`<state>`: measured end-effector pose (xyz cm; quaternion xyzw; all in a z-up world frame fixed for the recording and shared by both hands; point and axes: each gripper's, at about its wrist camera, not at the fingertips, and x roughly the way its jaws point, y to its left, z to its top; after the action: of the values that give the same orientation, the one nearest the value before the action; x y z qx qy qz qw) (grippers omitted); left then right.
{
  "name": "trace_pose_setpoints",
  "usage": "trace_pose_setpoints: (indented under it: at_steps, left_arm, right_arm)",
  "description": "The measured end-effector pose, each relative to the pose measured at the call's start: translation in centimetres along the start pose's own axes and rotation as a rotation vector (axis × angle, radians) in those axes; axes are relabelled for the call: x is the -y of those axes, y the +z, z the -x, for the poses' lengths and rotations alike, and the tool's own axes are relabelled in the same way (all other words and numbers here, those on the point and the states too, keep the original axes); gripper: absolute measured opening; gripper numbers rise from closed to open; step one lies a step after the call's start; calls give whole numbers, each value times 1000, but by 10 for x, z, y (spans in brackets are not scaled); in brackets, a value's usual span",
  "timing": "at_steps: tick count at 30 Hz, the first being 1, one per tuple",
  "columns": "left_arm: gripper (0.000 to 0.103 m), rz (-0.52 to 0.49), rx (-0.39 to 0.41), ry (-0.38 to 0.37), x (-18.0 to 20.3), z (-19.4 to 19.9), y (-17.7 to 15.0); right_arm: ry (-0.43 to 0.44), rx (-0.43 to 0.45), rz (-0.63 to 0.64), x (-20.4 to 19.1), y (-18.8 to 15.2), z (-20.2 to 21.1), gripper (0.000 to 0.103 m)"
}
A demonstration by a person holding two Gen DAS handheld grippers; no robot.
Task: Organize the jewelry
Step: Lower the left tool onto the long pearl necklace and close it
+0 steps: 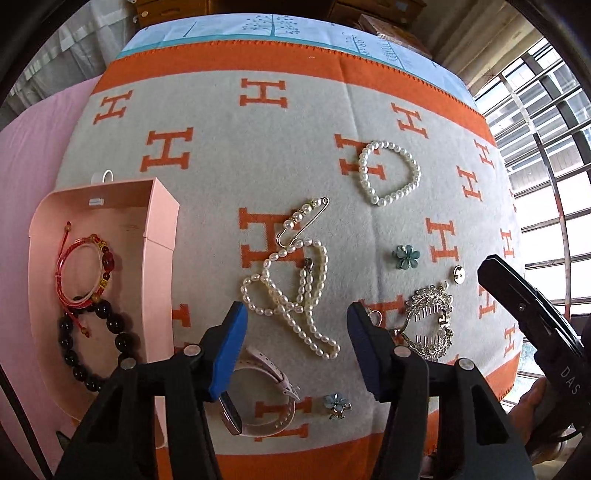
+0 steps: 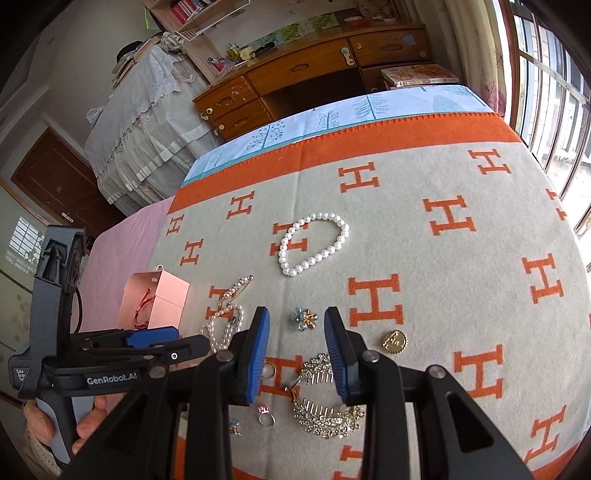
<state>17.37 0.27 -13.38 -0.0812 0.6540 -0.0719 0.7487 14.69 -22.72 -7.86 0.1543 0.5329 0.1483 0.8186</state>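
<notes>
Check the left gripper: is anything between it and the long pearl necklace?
Nothing visible is. The left gripper hangs open over the long pearl necklace, whose lower strand lies between its fingers; the pink watch lies nearer the camera, beside it.

Bedroom, daylit from a tall barred window (image 2: 554,92) at right. Against the far wall, a wooden chest of drawers (image 2: 314,81) with clutter on top, beside it furniture draped in white lace cloth (image 2: 147,122). Dark brown wooden door (image 2: 55,181) at left. Bookshelf (image 2: 195,11) above.
</notes>
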Motion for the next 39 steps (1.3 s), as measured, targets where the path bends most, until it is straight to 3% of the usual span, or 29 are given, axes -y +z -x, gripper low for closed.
trace_pose_setpoints:
  at_steps: [9,17,22,32,35,39]
  left_arm:
    - [30,68,-9,-4,-6,-13,11]
    - [25,78,-27,27,-2,-26,18]
    - [17,92,-39,34,-3,-34,22]
    - [17,56,-42,92,4,-42,23]
    - [7,56,-21,80,9,-45,29]
    - [3,79,-12,-5,5,-47,33]
  right_arm:
    - [12,-8,2,7,-4,0,31]
    - [17,5,6,9,-5,5,31]
    - [23,1,9,8,-5,3,31]
    - [-3,2,17,7,4,-1,31]
    - [-10,-5,32,4,11,-7,31]
    - [-24,-47,9,7,26,-25,31]
